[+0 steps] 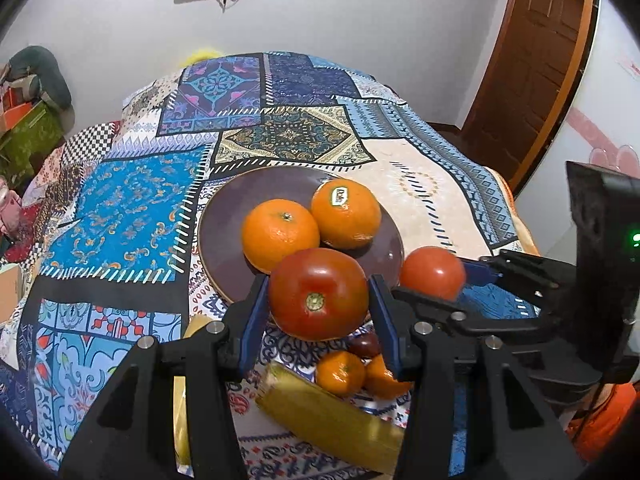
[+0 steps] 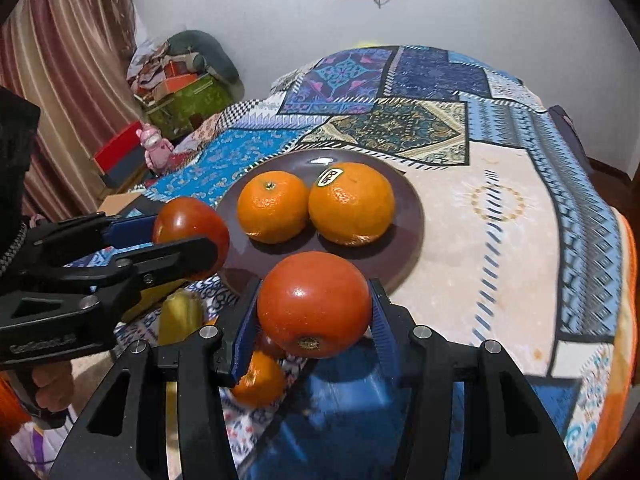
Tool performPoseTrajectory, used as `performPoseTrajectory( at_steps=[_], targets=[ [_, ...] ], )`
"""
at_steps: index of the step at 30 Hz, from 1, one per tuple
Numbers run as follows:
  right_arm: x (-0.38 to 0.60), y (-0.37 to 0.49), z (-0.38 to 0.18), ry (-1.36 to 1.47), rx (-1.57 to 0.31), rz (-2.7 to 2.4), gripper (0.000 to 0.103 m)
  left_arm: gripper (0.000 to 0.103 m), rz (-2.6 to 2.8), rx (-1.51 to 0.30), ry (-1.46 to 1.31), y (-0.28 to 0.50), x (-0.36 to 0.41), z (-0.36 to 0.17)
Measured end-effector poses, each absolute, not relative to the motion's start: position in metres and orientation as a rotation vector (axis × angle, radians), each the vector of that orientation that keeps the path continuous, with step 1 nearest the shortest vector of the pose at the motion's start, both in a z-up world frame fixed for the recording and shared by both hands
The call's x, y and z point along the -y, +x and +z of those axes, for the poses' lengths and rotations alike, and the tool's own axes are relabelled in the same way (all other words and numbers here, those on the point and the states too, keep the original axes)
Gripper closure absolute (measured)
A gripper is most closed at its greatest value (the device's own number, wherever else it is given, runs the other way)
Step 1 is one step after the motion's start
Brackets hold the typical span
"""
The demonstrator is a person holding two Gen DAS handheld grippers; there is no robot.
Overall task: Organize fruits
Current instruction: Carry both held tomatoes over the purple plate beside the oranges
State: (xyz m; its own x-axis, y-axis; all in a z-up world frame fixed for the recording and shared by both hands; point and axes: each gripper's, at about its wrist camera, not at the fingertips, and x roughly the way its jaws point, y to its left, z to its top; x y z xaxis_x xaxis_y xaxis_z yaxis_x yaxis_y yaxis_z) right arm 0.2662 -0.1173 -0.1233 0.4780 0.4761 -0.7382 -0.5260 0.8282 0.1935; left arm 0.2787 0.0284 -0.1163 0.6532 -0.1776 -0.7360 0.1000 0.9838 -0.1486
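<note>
A dark purple plate (image 1: 224,220) (image 2: 404,216) on the patchwork cloth holds two oranges (image 1: 281,234) (image 1: 346,213), one with a sticker (image 2: 351,203). My left gripper (image 1: 318,300) is shut on a red tomato (image 1: 319,294), held over the plate's near rim. My right gripper (image 2: 314,310) is shut on a second tomato (image 2: 315,303), also near the plate's front rim. Each gripper with its tomato shows in the other view: the right one (image 1: 433,273) and the left one (image 2: 191,232). Below lie small mandarins (image 1: 341,373) (image 2: 259,380), a banana (image 1: 328,416) (image 2: 180,314) and a dark fruit (image 1: 364,346).
A patchwork cloth (image 1: 128,216) (image 2: 500,208) covers the table. A wooden door (image 1: 536,60) stands at the right. Boxes and clutter (image 2: 180,84) and a pink toy (image 2: 154,148) are beyond the table's left side, by a curtain (image 2: 68,64).
</note>
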Motion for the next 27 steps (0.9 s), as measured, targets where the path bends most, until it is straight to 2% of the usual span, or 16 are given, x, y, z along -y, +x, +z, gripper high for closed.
performPoseTrajectory(
  at_steps=[27],
  targets=[
    [0.110, 0.300, -0.144, -0.080, -0.941, 0.603, 0.056, 0.054, -0.178, -0.923, -0.135, 0.312, -0.029, -0.144]
  ],
)
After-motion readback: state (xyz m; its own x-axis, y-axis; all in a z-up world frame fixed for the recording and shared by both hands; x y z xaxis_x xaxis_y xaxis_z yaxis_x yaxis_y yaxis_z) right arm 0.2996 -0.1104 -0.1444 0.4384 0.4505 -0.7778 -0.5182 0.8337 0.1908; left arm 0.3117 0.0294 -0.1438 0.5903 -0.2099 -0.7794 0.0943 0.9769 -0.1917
